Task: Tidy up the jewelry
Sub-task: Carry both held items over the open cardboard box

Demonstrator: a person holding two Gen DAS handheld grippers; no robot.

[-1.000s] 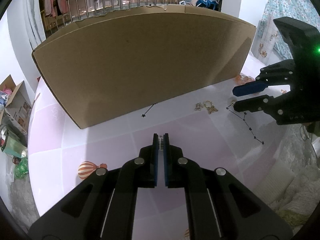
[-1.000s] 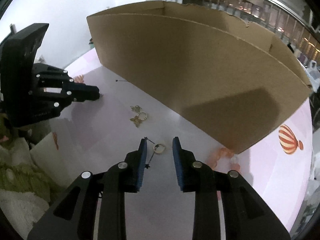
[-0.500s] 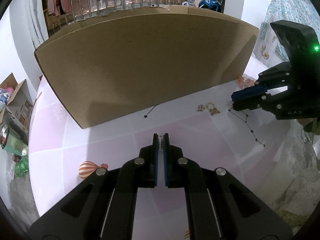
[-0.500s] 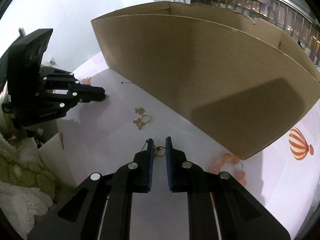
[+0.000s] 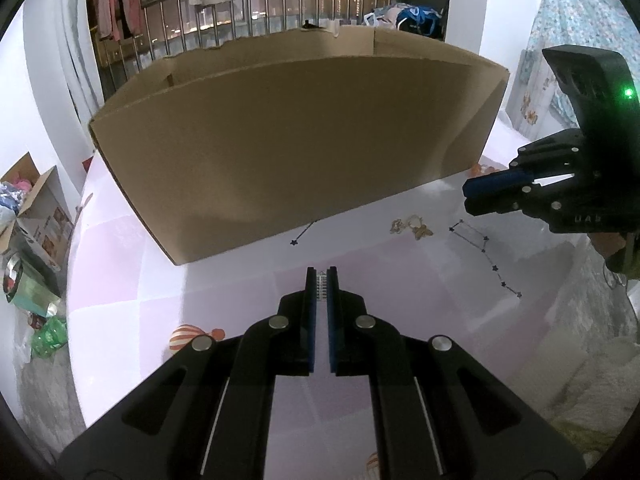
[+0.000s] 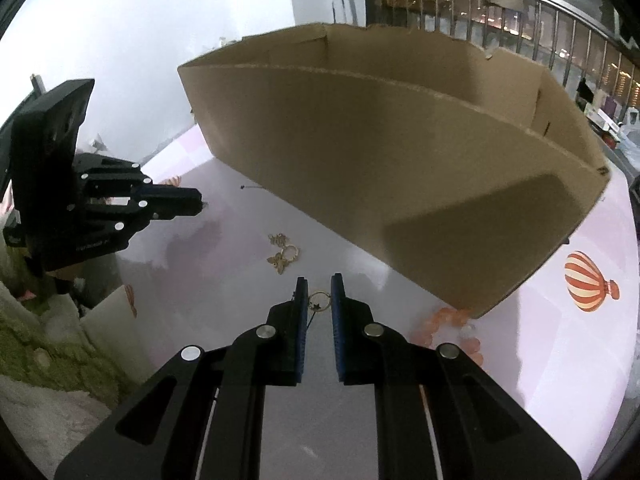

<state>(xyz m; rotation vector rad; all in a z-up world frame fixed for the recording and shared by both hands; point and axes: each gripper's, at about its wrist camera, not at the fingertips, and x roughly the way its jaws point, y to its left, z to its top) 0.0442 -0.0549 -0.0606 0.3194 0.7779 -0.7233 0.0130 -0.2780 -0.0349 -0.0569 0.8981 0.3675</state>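
Note:
My right gripper [image 6: 319,294] is shut on a small gold ring [image 6: 319,301] and holds it above the pink table; it also shows in the left wrist view [image 5: 470,196]. My left gripper [image 5: 321,280] is shut on a small silver piece with tiny stones [image 5: 321,285]; it also shows in the right wrist view [image 6: 198,200]. A gold butterfly jewelry cluster [image 6: 283,253] lies on the table ahead of the right gripper, also seen in the left wrist view [image 5: 412,227]. A big open cardboard box [image 5: 296,148] stands behind, also in the right wrist view [image 6: 400,184].
Orange beads [image 6: 452,320] lie by the box corner near the right gripper. The table cover [image 5: 224,280] has printed balloons [image 6: 588,282] and star lines [image 5: 484,256]. A furry rug [image 6: 48,352] and clutter [image 5: 28,240] lie beyond the table edges.
My right gripper closed on the gold ring and lifted it off the table. Both grippers rose, so more of the box's open top shows. The left gripper stayed shut.

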